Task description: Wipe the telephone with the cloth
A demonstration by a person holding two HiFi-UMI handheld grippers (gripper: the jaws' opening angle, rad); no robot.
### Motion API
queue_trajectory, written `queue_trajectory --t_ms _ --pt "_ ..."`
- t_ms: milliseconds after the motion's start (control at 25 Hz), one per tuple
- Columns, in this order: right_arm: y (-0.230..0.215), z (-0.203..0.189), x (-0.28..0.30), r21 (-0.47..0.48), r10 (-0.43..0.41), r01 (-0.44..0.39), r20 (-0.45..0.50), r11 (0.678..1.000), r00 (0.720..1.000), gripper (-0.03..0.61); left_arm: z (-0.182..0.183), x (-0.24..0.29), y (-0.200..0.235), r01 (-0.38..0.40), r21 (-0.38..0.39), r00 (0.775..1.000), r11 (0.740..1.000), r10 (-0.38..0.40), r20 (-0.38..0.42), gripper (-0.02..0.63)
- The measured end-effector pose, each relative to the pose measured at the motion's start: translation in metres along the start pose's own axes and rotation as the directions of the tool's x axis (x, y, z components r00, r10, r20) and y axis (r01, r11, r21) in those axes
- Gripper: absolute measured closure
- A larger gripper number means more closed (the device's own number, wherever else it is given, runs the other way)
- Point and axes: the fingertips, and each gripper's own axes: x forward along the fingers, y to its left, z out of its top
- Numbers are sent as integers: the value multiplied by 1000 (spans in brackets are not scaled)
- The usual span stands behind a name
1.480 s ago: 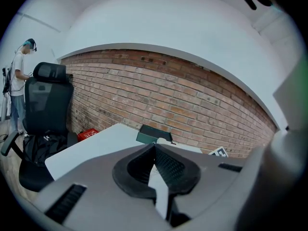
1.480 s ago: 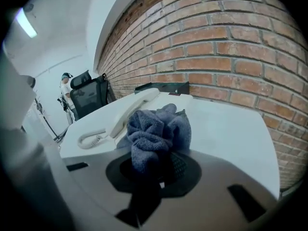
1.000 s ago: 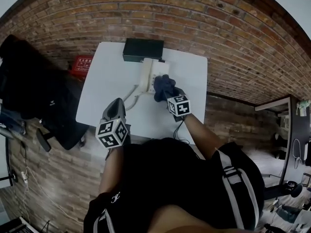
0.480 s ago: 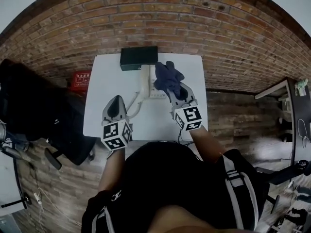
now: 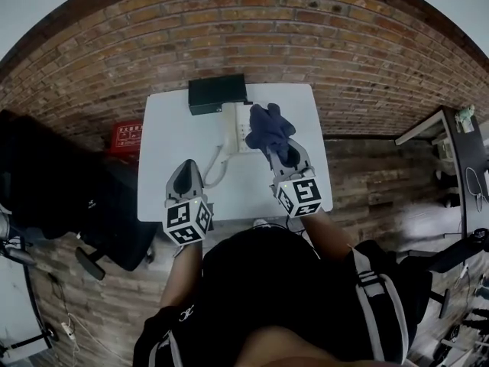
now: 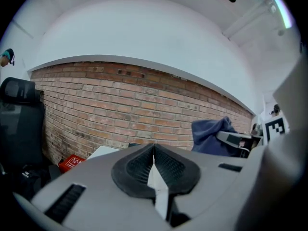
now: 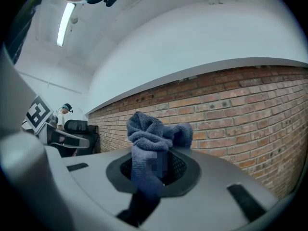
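Two grippers, one in each hand. Left gripper (image 5: 186, 167) above the near part of the one white table (image 5: 160, 151) – jaws pressed together, nothing between them. Right gripper (image 5: 281, 148) further right and slightly ahead, clamped on the single dark blue cloth (image 5: 269, 127), with a bunched wad standing out past the jaw tips.

One white telephone (image 5: 232, 127) on the table's far half, just in front of one black box (image 5: 218, 92) at the far edge. One pale cord (image 5: 212, 163) curling from the telephone toward the near side, passing close by the left gripper's tip.

From the head view, cloth laid across the telephone's right part, hiding it; only the left strip showing. Whether cloth and telephone touch – not readable from any view.

Around the table: one red crate (image 5: 127, 136) on the floor just left of it, one black chair (image 5: 61, 182) further left and nearer, brick wall (image 6: 120, 100) beyond the far edge. Both grippers pointing toward that wall, well apart from each other, with the cord and bare tabletop between them.
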Motion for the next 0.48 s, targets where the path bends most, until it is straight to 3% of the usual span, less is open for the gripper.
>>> queue_trajectory --t_ms 480 --pt "29 1 -19 -29 -25 25 -16 999 1000 540 -13 -18 1 64 5 998 998 -64 -18 614"
